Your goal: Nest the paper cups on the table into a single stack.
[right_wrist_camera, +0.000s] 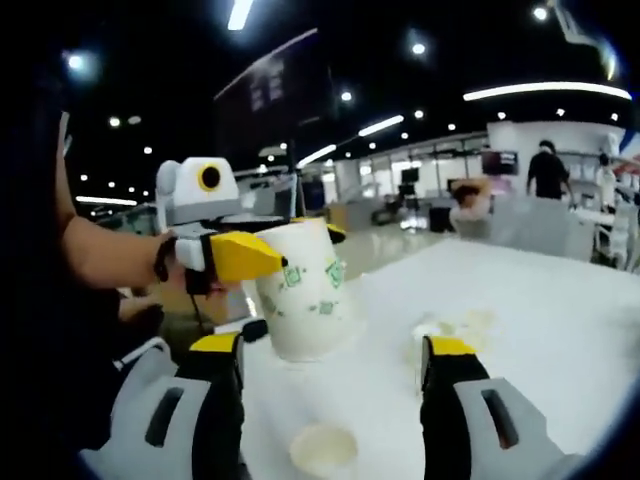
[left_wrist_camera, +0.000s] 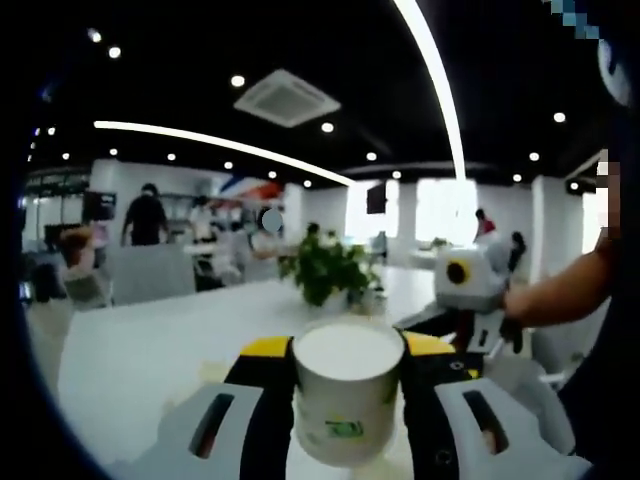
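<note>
A white paper cup with green print stands upright between the yellow-tipped jaws of my left gripper, which is shut on it. In the right gripper view the same cup hangs tilted just above the white table, with the left gripper clamped on its upper part. My right gripper is open below it with nothing between its jaws. Another cup stands mouth-up on the table between them. Two more pale cups sit blurred further back. The right gripper also shows at the right of the left gripper view.
A potted green plant stands at the far end of the table. A person's forearm reaches in from the right. Chairs and several people are in the office behind.
</note>
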A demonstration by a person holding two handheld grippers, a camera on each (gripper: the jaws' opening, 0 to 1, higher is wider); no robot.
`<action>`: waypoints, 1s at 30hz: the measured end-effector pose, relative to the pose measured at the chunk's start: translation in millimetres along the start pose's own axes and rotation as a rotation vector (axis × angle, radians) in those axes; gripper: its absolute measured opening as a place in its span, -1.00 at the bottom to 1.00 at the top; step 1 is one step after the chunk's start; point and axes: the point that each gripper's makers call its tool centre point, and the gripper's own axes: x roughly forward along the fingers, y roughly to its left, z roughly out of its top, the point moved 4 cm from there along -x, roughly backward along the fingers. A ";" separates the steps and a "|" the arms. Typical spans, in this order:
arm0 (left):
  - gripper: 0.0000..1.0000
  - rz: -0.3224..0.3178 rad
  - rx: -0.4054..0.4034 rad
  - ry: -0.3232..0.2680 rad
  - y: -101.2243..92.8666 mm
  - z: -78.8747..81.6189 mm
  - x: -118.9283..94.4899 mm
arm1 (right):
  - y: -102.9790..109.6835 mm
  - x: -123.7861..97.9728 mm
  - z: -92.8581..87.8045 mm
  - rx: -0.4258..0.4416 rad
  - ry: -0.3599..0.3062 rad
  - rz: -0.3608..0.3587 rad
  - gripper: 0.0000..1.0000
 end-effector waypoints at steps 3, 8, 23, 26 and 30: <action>-0.22 0.008 -0.033 -0.036 2.8 4.7 -3.0 | 8.5 2.1 -0.4 0.042 0.001 0.039 0.15; -0.22 0.016 -0.072 -0.064 5.8 7.7 -5.5 | 18.5 5.1 0.1 0.023 0.006 0.075 -0.10; -0.22 -0.074 -0.134 0.022 5.9 -8.5 -28.9 | 28.2 -8.5 21.2 0.063 -0.078 0.182 -0.34; -0.23 -0.126 -0.148 0.056 3.6 -10.0 -32.5 | 32.9 -11.4 28.0 0.077 -0.102 0.225 -0.45; -0.23 -0.169 -0.158 0.082 -1.1 -9.1 -34.6 | 37.1 -13.9 37.6 0.060 -0.107 0.260 -0.46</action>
